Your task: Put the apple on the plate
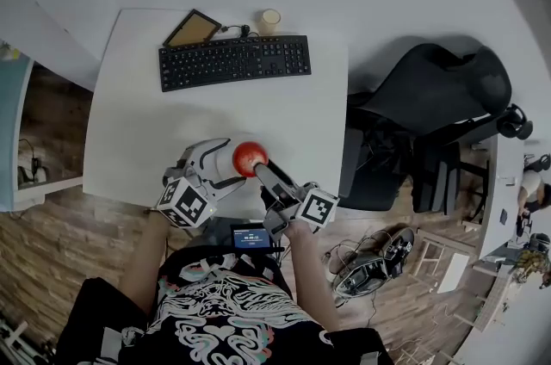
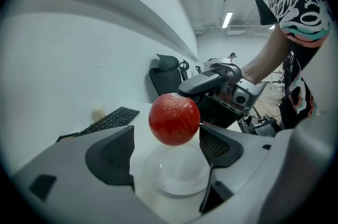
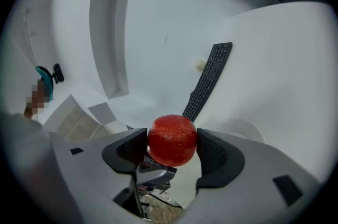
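Your right tongs [image 3: 172, 136] pinch the red apple [image 2: 174, 118] by its sides, holding it in the air just above the white plate [image 2: 177, 178] at the near edge of the worktop [image 1: 138, 105]. Your left tongs [image 2: 166, 136] are spread, gripping nothing, and point at the plate. Release too high and the round fruit may bounce or roll off the shallow plate and over the near edge. The plate is empty. The contents of the far cup [image 1: 270, 21] can't be made out.

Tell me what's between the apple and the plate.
Nothing: the left gripper view shows a bare gap under the apple, which the right gripper holds above the plate.
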Action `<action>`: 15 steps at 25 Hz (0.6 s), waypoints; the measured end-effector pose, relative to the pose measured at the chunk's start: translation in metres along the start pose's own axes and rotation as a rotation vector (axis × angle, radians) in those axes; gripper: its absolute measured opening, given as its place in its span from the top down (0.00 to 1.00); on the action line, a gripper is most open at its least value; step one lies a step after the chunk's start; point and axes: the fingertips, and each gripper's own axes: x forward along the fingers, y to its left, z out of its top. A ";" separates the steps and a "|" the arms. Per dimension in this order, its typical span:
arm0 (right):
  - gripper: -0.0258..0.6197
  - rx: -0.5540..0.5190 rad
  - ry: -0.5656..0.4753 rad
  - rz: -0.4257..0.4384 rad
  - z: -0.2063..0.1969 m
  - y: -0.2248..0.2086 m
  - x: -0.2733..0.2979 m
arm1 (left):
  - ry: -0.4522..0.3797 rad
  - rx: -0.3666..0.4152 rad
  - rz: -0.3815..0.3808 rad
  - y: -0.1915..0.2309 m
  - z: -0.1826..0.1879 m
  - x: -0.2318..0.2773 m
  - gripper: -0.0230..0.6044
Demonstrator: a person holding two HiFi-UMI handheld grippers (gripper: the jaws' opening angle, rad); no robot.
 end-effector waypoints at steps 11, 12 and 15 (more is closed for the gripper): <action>0.50 -0.538 0.180 -0.287 -0.009 -0.029 0.003 | 0.006 -0.161 0.034 0.018 -0.027 -0.009 0.36; 0.50 -0.609 0.200 -0.318 -0.010 -0.031 0.004 | 0.003 -0.174 0.036 0.019 -0.028 -0.010 0.36; 0.50 -0.788 0.238 -0.387 -0.009 -0.033 0.007 | 0.015 -0.202 0.040 0.020 -0.037 -0.011 0.36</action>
